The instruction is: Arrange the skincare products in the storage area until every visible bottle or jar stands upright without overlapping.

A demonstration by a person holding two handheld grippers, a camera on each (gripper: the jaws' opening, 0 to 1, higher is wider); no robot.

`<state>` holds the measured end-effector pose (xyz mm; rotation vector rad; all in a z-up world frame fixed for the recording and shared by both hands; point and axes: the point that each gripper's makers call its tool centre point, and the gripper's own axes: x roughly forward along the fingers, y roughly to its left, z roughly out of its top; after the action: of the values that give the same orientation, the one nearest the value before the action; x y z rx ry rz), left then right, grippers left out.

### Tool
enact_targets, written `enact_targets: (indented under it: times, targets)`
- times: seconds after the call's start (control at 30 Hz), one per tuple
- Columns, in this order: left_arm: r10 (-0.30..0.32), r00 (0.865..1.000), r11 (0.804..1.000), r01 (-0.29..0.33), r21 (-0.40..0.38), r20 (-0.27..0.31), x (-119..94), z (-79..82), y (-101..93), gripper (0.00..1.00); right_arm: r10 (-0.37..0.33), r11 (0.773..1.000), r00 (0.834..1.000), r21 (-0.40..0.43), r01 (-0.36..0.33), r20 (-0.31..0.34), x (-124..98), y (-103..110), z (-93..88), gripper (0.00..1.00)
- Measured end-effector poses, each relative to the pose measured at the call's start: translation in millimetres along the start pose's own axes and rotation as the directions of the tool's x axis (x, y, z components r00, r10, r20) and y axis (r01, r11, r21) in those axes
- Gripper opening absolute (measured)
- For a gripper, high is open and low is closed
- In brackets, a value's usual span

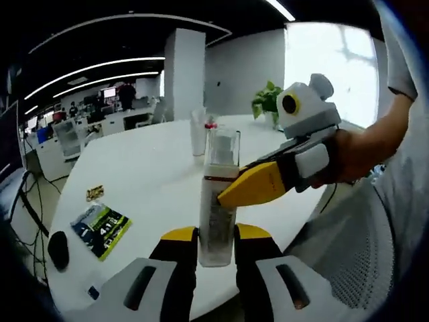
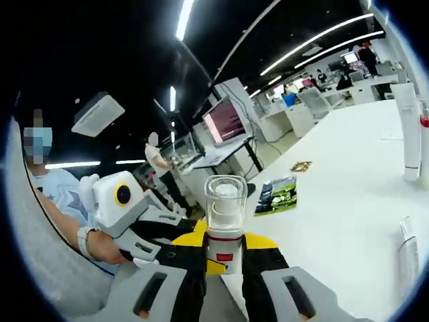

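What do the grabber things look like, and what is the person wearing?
Each gripper has two yellow-tipped black jaws coming out of light grey blocks with dark oval slots. The left gripper and right gripper match. The right one, seen from the side, carries grey and white parts above a black body. The person wears a light short sleeve and a wristband.

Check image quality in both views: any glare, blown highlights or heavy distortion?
Left gripper view: the window behind the plant is blown out white, the table reads bright, and fisheye bends the ceiling lights into arcs. Right gripper view: a dark ceiling with glaring light strips, the table near overexposed, and the bottle cap sharp at centre while the edges stretch.
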<state>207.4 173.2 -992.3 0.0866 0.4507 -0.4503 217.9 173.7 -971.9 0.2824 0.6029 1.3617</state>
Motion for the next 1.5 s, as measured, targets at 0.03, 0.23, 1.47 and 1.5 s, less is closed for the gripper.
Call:
enact_targets:
  times: [0.03,0.23,1.47,1.5]
  targets:
    - [-0.001,1.000,1.000,0.001,0.019,-0.005,0,-0.7,-0.2,0.16,0.001,1.000,1.000,0.005,-0.001,-0.003,0,0,-1.0,0.11]
    - [-0.075,0.997,0.994,0.074,-0.083,-0.007,-1,-1.8,-6.3,0.15,0.016,1.000,0.999,-0.004,-0.016,0.030,-3,-2,0.5,0.13]
    - [-0.366,0.925,0.842,0.376,-0.387,0.103,-9,14.5,-46.8,0.14,0.265,0.958,0.964,0.115,-0.264,-0.001,-31,16,6.4,0.17]
    - [-0.369,0.924,0.840,0.378,-0.390,0.102,-10,14.5,-47.4,0.14,0.268,0.957,0.963,0.120,-0.266,-0.003,-31,16,6.1,0.17]
